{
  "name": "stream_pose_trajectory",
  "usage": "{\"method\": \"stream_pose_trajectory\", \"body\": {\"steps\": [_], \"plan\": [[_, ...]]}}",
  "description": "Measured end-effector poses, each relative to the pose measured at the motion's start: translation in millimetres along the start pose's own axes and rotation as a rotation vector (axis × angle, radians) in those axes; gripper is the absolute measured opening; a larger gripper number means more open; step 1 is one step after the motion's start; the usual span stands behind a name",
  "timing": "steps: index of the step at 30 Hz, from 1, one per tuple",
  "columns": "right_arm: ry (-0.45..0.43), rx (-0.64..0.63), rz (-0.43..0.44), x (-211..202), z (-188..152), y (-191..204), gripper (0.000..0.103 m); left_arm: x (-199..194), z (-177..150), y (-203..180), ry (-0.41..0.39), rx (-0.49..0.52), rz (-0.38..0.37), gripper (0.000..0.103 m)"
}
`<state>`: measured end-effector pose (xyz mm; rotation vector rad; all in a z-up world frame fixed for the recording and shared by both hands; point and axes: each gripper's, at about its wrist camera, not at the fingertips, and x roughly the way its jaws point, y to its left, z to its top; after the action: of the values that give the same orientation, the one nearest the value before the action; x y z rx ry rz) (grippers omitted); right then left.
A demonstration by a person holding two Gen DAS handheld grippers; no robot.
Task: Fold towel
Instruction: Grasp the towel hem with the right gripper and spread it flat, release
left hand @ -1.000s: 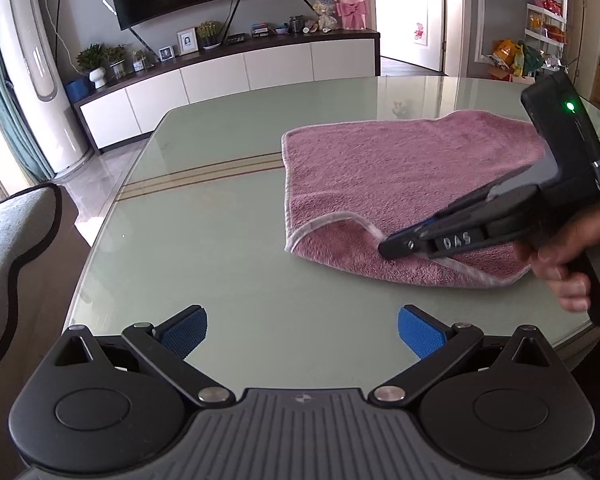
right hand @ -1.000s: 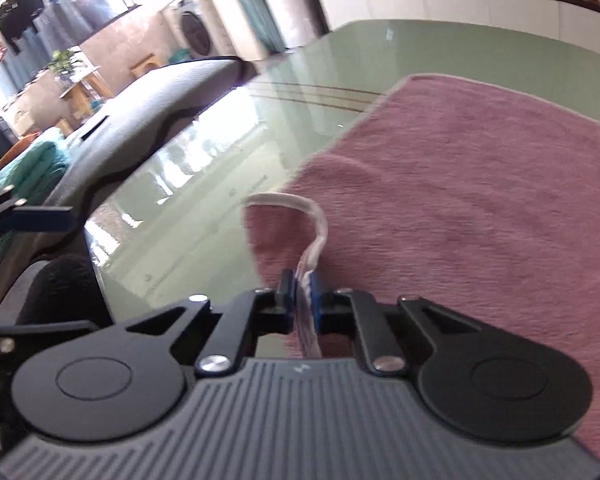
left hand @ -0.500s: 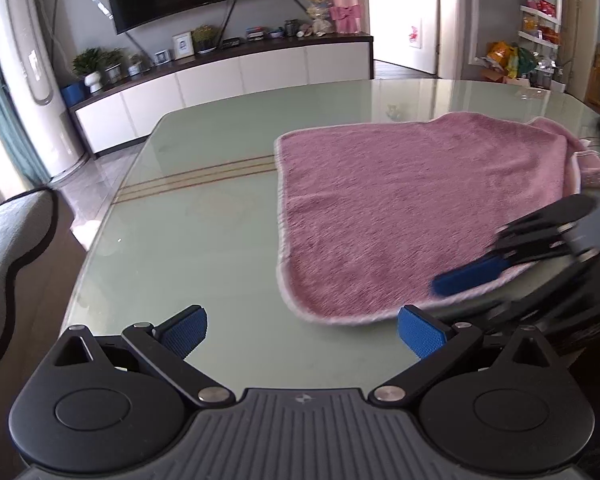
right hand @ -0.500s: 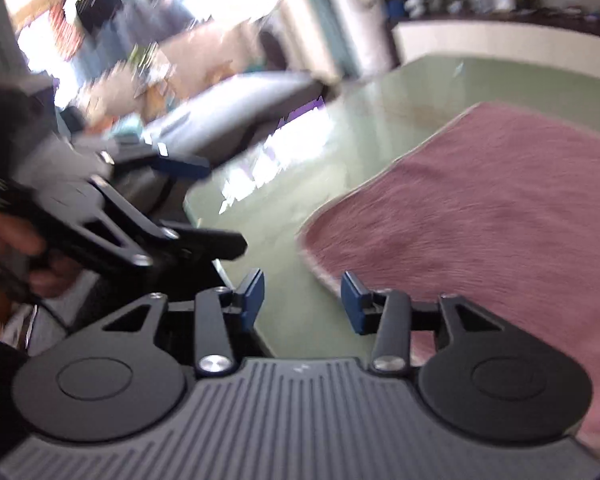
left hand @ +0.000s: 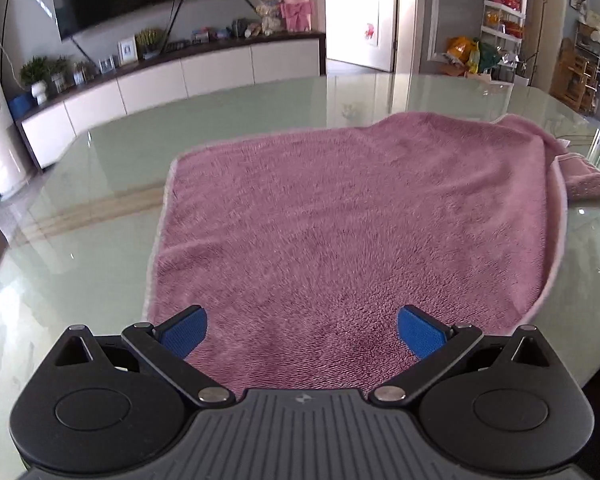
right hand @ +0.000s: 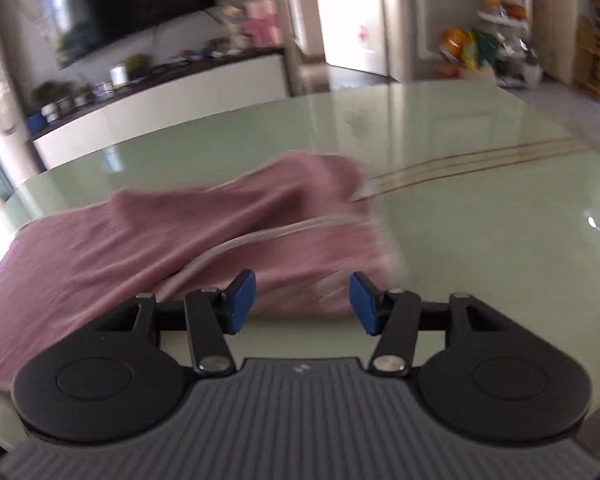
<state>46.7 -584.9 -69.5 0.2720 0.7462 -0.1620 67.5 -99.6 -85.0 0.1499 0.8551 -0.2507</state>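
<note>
Left tool (left hand: 302, 332) over towel (left hand: 352, 232)

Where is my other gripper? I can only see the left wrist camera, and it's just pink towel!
Observer: The right gripper is aimed at the towel's rumpled end. Its jaws are opening, with nothing pinched between them.
Child: Is that end lying flat?
Observer: No. In the right wrist view it humps up, and a flap edged with pale trim lies folded over.
Child: What's next to it?
Observer: The glass table, with thin gold stripes running away from the towel.
</note>
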Motion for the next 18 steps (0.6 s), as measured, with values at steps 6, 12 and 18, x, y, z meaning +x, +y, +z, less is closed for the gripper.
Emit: {"method": "stream_pose_trajectory", "body": {"steps": [6,12,18], "plan": [[0.198,0.123,0.101,65.8,46.7,-34.7,0.034,21.0,-9.8,4.7,0.079,-0.037,0.009,0.103],[0.275,0.108,0.018,97.2,53.5,-29.0,0.031,19.8,-10.0,6.4,0.083,-0.041,0.013,0.103],[0.277,0.097,0.095,99.7,44.6,-24.5,0.011,17.7,-7.6,6.8,0.095,-0.045,0.015,0.103]]}}
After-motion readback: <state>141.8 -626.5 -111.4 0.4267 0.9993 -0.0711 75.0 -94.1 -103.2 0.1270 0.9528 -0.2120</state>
